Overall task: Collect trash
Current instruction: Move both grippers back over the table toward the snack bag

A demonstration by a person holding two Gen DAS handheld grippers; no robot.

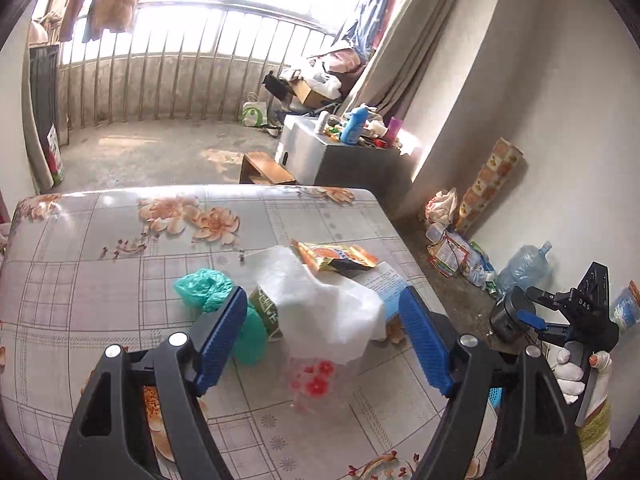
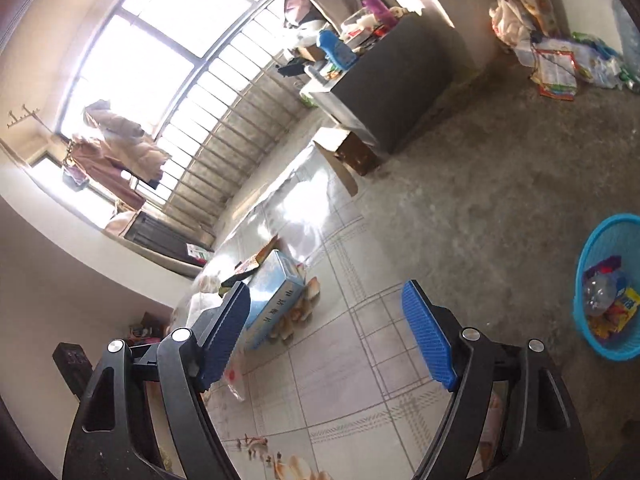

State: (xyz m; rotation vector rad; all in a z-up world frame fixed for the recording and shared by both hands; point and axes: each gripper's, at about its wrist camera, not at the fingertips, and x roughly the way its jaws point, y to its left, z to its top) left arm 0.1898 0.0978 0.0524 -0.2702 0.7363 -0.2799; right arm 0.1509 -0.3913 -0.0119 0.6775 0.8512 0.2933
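A glossy floral oilcloth covers the table (image 1: 100, 280), where a soft white tissue sheet (image 1: 324, 312) drapes over a blue carton (image 2: 276, 300), with a crumpled green plastic bag (image 1: 208, 288) and a shiny orange snack wrapper (image 1: 340, 258) beside it. The round blue mesh basket (image 2: 592, 248) sits on the rough concrete floor, holding wrappers. The left gripper (image 1: 322, 338) and right gripper (image 2: 326, 332) both gape wide with ribbed blue pads, gripping nothing.

On the table (image 1: 100, 240) before me, a tissue (image 1: 320, 304) lies over the middle of a small heap: a crumpled bag (image 1: 204, 286) to its left, a snack wrapper (image 1: 336, 258) behind it, a box (image 1: 390, 284) at its right under the wrapper. To the table's right, on the floor (image 2: 500, 200), stands a basket (image 2: 588, 248) with trash in it. Beyond the table a cabinet (image 1: 352, 164) stands against the wall, bottles on top.
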